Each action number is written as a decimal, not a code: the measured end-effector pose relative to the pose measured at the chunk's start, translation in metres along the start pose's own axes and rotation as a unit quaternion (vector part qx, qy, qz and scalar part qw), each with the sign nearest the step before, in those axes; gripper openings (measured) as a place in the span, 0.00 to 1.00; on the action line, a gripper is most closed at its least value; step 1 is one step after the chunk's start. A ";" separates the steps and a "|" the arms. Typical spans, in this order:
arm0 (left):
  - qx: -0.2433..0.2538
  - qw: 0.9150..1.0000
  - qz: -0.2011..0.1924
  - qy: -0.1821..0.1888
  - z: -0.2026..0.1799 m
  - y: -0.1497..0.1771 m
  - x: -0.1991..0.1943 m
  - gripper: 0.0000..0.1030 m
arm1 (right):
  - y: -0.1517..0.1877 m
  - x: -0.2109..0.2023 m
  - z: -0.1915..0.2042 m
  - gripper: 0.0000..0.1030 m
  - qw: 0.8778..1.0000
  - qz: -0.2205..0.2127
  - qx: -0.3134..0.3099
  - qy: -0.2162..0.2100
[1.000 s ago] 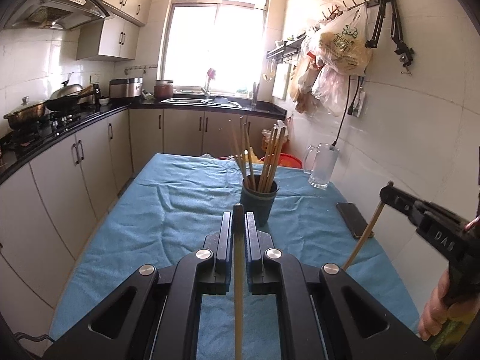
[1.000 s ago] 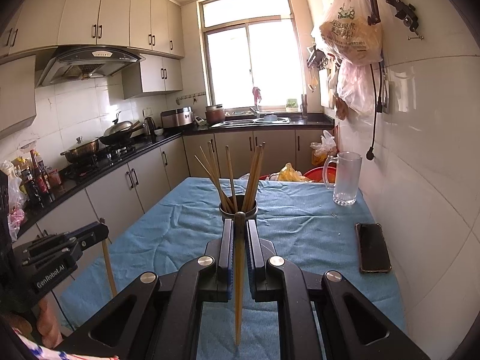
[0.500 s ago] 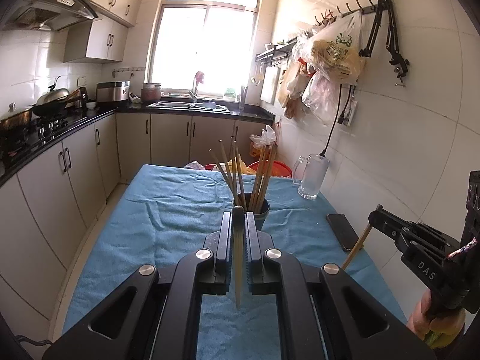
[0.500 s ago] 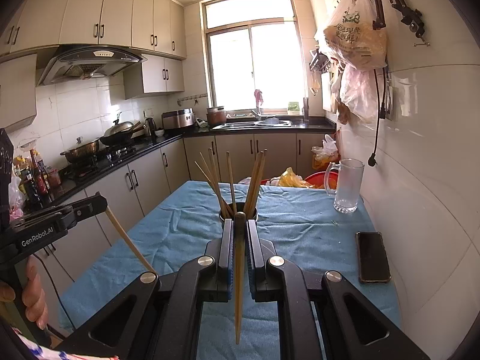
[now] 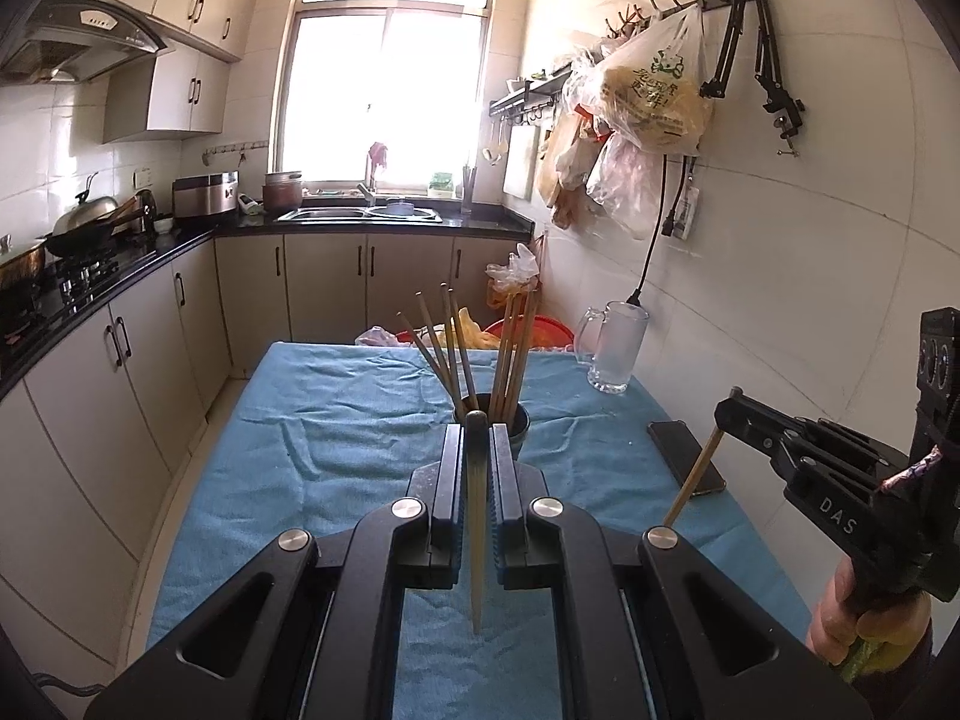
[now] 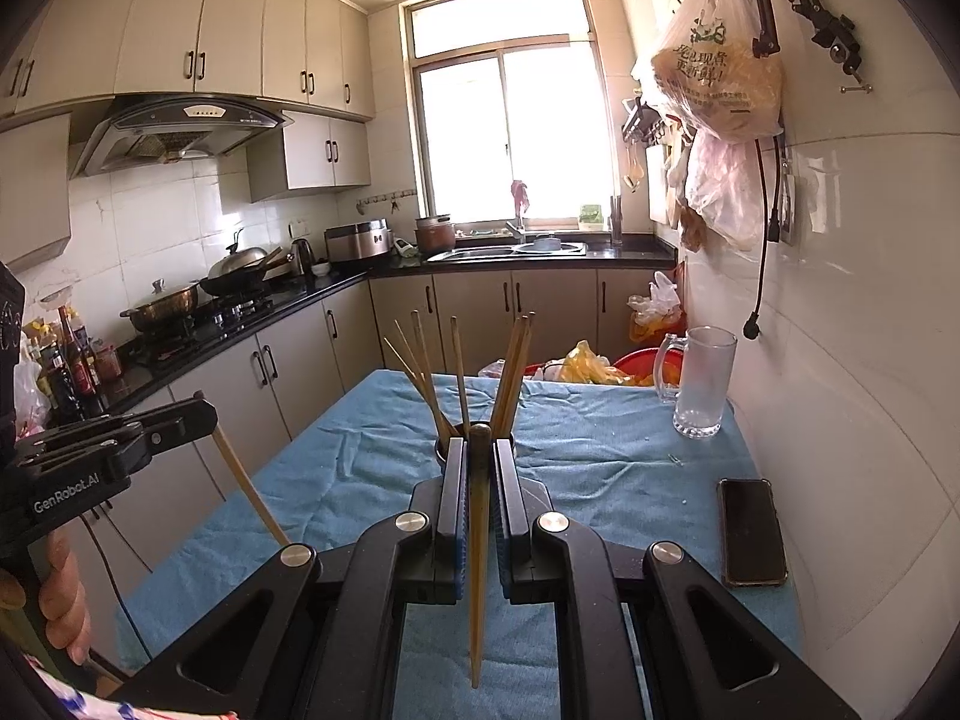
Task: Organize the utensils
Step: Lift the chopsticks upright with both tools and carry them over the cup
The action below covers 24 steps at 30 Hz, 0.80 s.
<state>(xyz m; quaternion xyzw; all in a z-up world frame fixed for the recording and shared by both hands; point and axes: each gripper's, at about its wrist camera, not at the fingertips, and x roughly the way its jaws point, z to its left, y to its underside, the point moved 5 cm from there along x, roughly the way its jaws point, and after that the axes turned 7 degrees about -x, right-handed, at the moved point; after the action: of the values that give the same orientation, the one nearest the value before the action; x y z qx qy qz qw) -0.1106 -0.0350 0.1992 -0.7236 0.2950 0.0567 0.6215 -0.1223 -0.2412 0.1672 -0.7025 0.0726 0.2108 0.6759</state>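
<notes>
Left wrist view looks down the length of the left gripper [image 5: 477, 450], whose two fingers are clamped on a single wooden chopstick [image 5: 477, 516] that hangs straight down between them, its tip above the blue cloth [image 5: 336, 420] covering the table. Just past the fingertips stands a dark cup [image 5: 517, 423] on the cloth, holding a spread of other chopsticks [image 5: 480, 348] that lean outward to both sides. At the right edge of this view the right gripper [image 5: 729, 414] is seen from the side, held in a hand [image 5: 864, 630], and it pinches a second chopstick [image 5: 690, 483] that slants down toward the table's near right side. A black phone [image 5: 684, 456] lies flat on the cloth near the wall, and a clear glass mug [image 5: 615, 348] stands further back along the same edge. In the right wrist view the right gripper [image 6: 480, 462] is likewise closed on its chopstick [image 6: 478, 558], which hangs vertically with the cup [image 6: 447, 450] directly behind it and partly hidden by the fingers. The left gripper [image 6: 198, 417] shows at the left of that view, above the table's left edge, gripping its chopstick [image 6: 246, 486] at a tilt. Both held chopsticks are in the air, clear of the cup.
</notes>
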 end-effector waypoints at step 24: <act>0.042 0.999 0.007 -0.029 -0.013 -0.014 0.026 0.06 | -0.015 0.006 -0.025 0.08 1.000 0.000 0.023 0.012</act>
<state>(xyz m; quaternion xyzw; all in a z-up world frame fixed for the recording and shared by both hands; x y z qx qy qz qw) -0.0862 -0.0554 0.2021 -0.6927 0.2841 0.0696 0.6593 -0.1063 -0.2638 0.1785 -0.6895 0.0851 0.2007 0.6907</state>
